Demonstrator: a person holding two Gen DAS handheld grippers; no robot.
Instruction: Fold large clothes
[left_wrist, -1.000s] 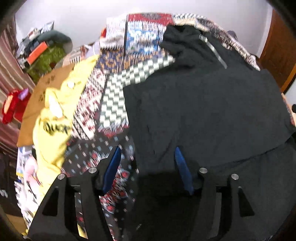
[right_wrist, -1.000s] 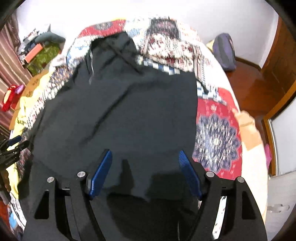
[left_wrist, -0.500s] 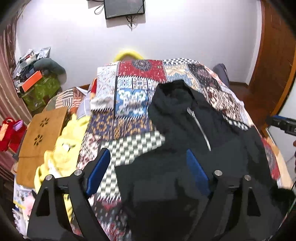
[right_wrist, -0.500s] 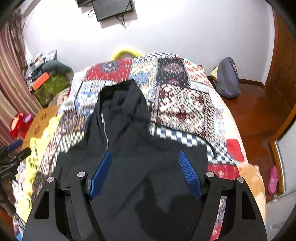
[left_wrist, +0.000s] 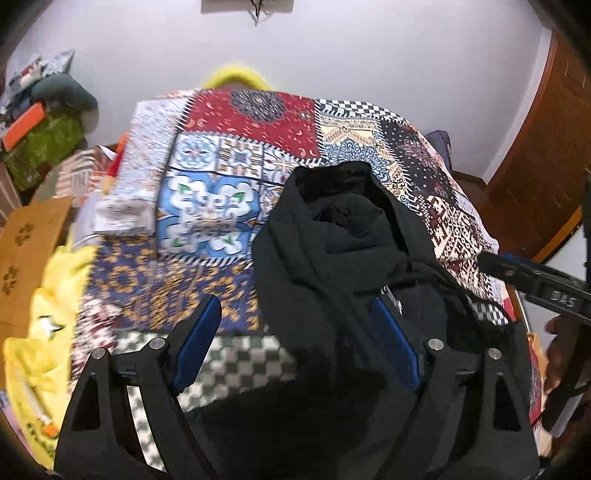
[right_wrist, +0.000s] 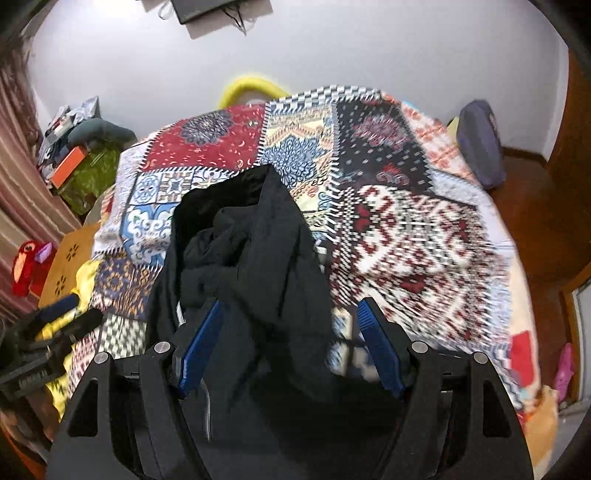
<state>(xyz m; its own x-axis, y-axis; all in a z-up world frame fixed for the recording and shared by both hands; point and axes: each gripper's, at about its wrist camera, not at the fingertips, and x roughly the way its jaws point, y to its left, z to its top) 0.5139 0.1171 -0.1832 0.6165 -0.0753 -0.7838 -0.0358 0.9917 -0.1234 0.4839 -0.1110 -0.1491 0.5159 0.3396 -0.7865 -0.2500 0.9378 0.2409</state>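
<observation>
Both grippers stand with blue pads apart, nothing clamped: left gripper (left_wrist: 291, 339) and right gripper (right_wrist: 291, 343) hover above the black hoodie (left_wrist: 332, 240). Compared with a second ago, the hoodie is no longer spread flat and wide; it now lies bunched lengthwise on the patchwork bedspread (left_wrist: 240, 155), hood end toward the wall. Judgement: one fold is laid, released, more to come. Containers: none clearly visible; a cluttered pile (right_wrist: 74, 155) sits off the bed's left.
</observation>
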